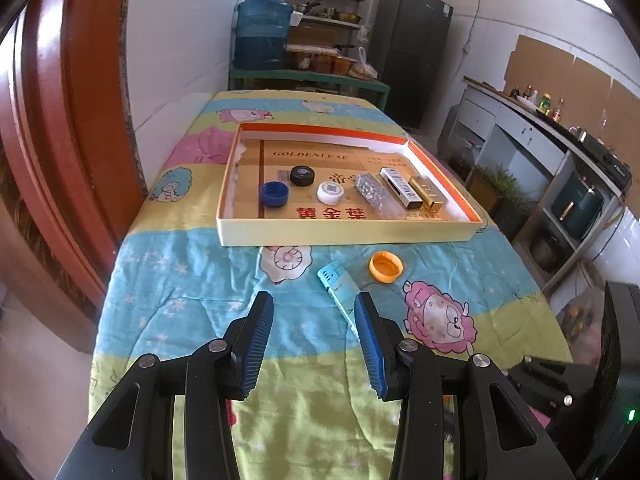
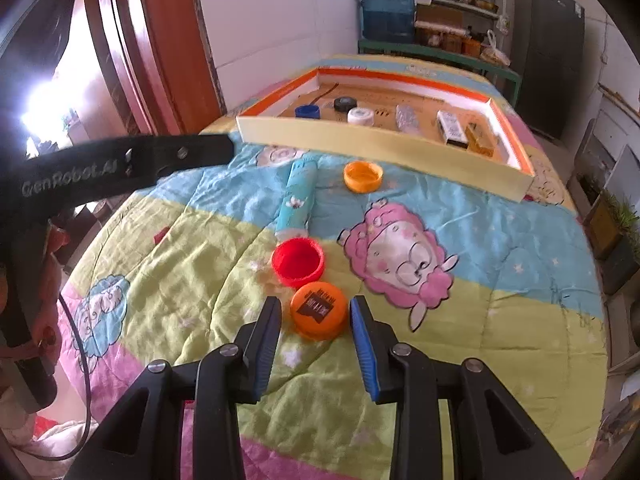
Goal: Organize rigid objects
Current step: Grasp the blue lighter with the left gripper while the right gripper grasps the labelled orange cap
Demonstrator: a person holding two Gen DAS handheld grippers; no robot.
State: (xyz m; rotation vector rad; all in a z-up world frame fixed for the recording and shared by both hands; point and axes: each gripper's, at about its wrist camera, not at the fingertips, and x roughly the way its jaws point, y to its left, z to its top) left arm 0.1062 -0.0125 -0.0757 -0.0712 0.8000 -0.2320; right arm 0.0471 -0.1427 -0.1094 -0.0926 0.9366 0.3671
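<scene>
Orange caps [image 2: 318,311] two, red cap [image 2: 298,261] one, both grippers' jaws spread, nothing pinched.

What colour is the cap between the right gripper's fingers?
Orange cap with a dark printed label, clearest in the right wrist view.

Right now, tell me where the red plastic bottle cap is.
Right wrist view: the red plastic bottle cap lies open-side up on the quilt, between the light-blue lighter and orange cap.

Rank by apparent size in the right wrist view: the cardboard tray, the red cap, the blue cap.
1. cardboard tray
2. red cap
3. blue cap
The red cap lies nearer the camera, so the caps' true sizes may be alike.
</scene>
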